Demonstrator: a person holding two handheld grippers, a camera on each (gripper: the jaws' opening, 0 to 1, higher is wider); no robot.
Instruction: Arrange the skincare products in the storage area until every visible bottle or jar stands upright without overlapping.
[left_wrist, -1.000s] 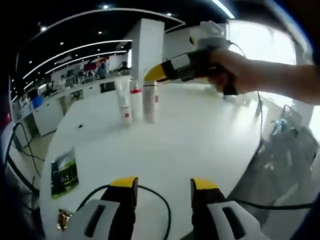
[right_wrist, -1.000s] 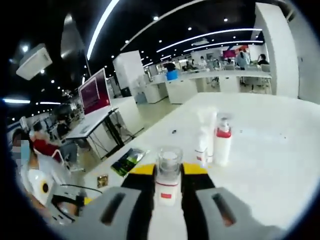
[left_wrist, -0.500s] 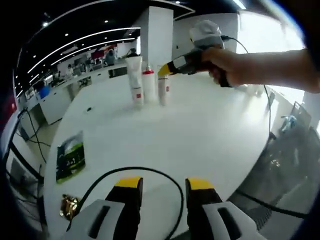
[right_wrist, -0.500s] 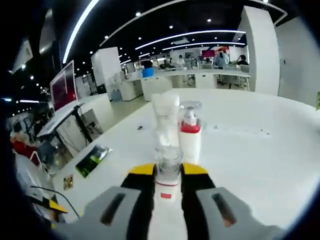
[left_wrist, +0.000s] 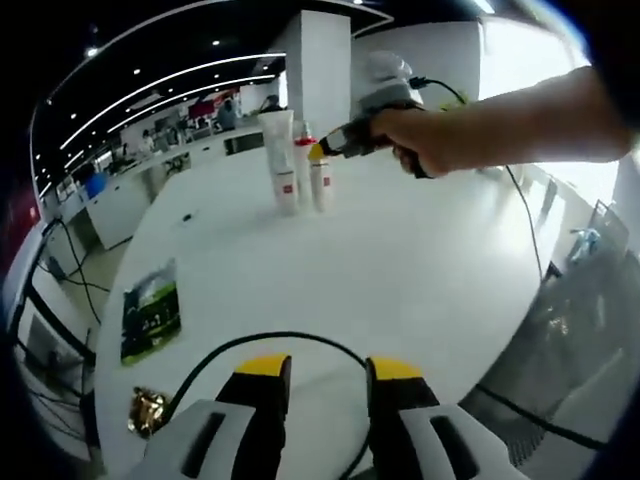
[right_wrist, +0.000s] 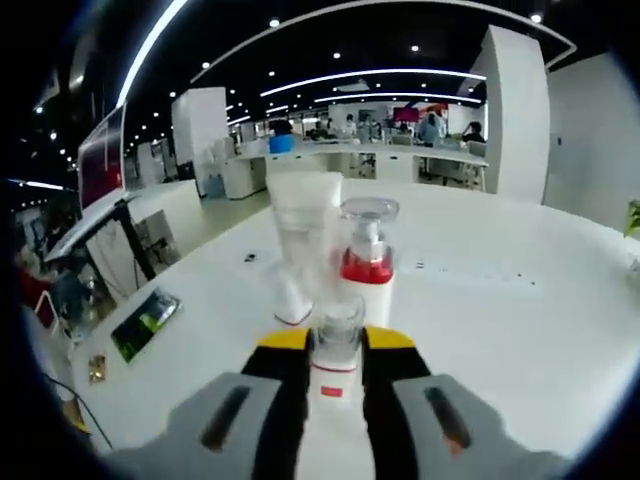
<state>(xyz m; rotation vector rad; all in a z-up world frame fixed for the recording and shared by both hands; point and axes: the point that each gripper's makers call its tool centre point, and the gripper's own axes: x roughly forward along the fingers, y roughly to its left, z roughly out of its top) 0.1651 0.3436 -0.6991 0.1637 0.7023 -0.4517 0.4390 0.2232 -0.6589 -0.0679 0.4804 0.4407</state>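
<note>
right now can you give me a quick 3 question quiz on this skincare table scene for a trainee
1. True or false: the right gripper is shut on a bottle.
2. Which product stands on the white table beside the red-collared pump bottle? A) a tube B) a jar C) a box
3. Fill in: the left gripper is ____, with nothing between its jaws.

Key: 1 true. 2 A, the white tube standing on its cap. 3 open.
</note>
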